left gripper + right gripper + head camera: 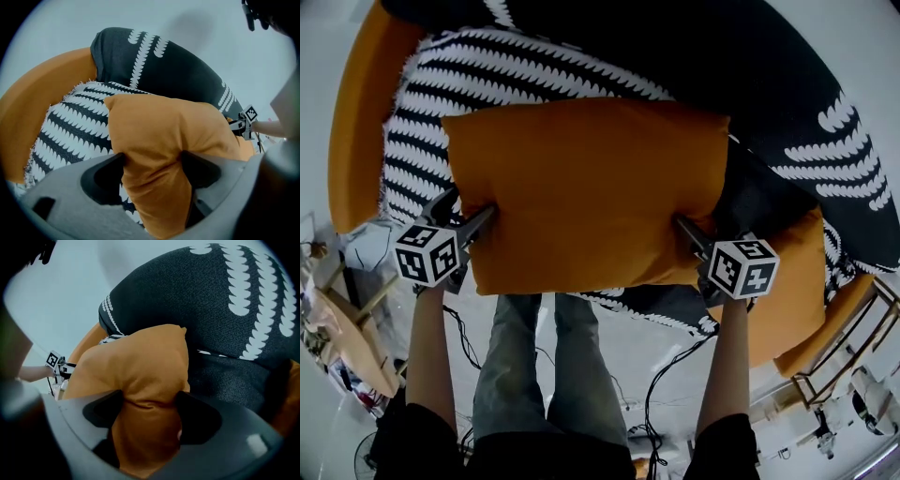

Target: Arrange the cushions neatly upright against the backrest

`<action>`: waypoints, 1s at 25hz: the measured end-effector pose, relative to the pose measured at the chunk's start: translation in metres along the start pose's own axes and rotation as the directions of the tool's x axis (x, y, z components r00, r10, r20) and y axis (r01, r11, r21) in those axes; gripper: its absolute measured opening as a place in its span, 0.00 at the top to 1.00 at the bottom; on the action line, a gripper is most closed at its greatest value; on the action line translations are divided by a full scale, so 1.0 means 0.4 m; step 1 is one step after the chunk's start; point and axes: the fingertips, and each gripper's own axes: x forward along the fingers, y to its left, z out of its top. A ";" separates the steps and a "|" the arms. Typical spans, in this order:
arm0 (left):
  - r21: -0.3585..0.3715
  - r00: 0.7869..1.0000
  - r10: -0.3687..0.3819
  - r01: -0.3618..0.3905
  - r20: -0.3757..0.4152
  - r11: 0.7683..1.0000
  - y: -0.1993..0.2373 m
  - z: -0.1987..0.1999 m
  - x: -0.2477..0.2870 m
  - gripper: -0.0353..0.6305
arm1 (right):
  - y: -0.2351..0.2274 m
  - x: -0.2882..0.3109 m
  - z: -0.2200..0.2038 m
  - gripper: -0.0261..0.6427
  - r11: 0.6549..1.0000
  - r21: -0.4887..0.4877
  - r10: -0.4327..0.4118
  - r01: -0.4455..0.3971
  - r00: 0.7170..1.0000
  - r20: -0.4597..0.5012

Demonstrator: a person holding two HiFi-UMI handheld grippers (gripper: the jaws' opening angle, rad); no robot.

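Observation:
A plain orange cushion (581,197) is held flat in front of the round orange sofa (361,112). My left gripper (478,220) grips its left edge and my right gripper (689,230) its right edge. In the left gripper view the orange cushion (159,136) fills the wide gap of my left gripper (152,171), and both jaws dent the fabric. The right gripper view shows the same: the cushion (136,366) creases between the jaws of my right gripper (150,411). A white cushion with black stripes (487,66) and a dark cushion with white marks (769,84) lie behind it.
The person's legs (534,356) stand just below the cushion's near edge. Cables (666,375) trail over the pale floor. A wooden piece of furniture (347,337) is at the lower left and a wooden rack (853,347) at the lower right.

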 end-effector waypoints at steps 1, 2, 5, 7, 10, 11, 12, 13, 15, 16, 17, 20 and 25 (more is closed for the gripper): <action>0.004 1.000 -0.009 0.009 -0.013 1.000 -0.001 0.000 0.007 0.36 | 0.002 0.008 0.000 0.37 1.000 0.000 0.005 -0.005 1.000 -0.009; 0.010 1.000 -0.017 0.017 -0.025 1.000 -0.004 0.000 0.010 0.39 | 0.006 0.014 0.000 0.39 1.000 -0.004 0.008 -0.008 1.000 -0.019; 0.036 0.998 -0.049 0.050 -0.036 0.998 -0.048 -0.002 -0.019 0.47 | 0.036 -0.031 -0.009 0.47 0.999 -0.031 -0.006 0.006 1.000 -0.025; 0.064 0.996 -0.080 0.082 -0.033 0.995 -0.095 -0.002 -0.050 0.54 | 0.057 -0.097 -0.019 0.51 0.998 -0.047 -0.033 0.033 0.999 -0.005; 0.105 0.996 -0.076 0.080 -0.043 0.991 -0.100 0.001 -0.053 0.62 | 0.069 -0.092 -0.014 0.58 0.995 -0.085 -0.050 0.051 0.999 0.018; 0.116 0.997 -0.061 0.066 -0.041 0.991 -0.087 0.005 -0.044 0.64 | 0.068 -0.067 -0.003 0.59 0.993 -0.101 -0.051 0.054 0.998 0.028; 0.125 0.998 -0.047 0.051 -0.034 0.991 -0.078 0.011 -0.035 0.67 | 0.066 -0.048 0.008 0.61 0.991 -0.116 -0.057 0.061 0.998 0.041; 0.130 0.999 -0.038 0.041 -0.025 0.991 -0.075 0.018 -0.030 0.70 | 0.064 -0.042 0.019 0.62 0.989 -0.127 -0.067 0.074 0.996 0.054; 0.136 0.999 -0.033 0.034 -0.007 0.990 -0.089 0.031 -0.035 0.72 | 0.064 -0.064 0.035 0.64 0.984 -0.144 -0.096 0.106 0.993 0.075; 0.141 0.999 -0.033 0.033 0.000 0.989 -0.102 0.036 -0.042 0.72 | 0.066 -0.082 0.040 0.64 0.981 -0.152 -0.107 0.119 0.991 0.085; 0.150 0.999 -0.032 0.030 0.008 0.988 -0.114 0.040 -0.052 0.73 | 0.070 -0.099 0.041 0.65 0.979 -0.159 -0.115 0.130 0.988 0.098; 0.169 0.999 -0.027 0.021 0.032 0.985 -0.142 0.034 -0.083 0.76 | 0.086 -0.138 0.029 0.66 0.972 -0.177 -0.129 0.153 0.982 0.140; 0.198 0.999 -0.029 0.019 0.046 0.980 -0.151 0.007 -0.117 0.78 | 0.128 -0.161 0.002 0.69 0.957 -0.216 -0.156 0.194 0.971 0.182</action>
